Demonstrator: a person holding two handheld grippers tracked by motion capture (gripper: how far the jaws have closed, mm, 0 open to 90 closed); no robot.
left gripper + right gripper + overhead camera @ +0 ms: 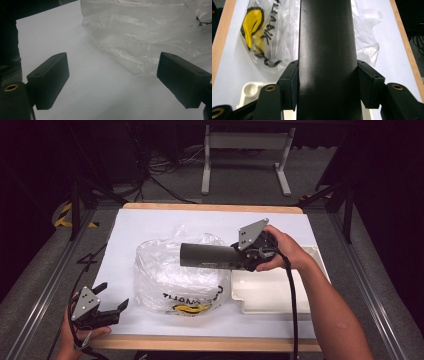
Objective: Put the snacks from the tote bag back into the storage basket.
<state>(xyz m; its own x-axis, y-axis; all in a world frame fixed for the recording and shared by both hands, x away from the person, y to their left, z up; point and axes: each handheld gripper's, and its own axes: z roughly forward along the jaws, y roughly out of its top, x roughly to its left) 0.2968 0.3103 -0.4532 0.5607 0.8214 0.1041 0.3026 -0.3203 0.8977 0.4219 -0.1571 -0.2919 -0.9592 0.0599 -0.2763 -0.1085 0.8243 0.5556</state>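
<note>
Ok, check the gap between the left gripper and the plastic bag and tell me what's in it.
Nothing visible: only bare white table cover lies between the open left gripper and the plastic bag.

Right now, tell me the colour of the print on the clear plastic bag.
Yellow and black print on the clear plastic bag, best in the right gripper view.
</note>
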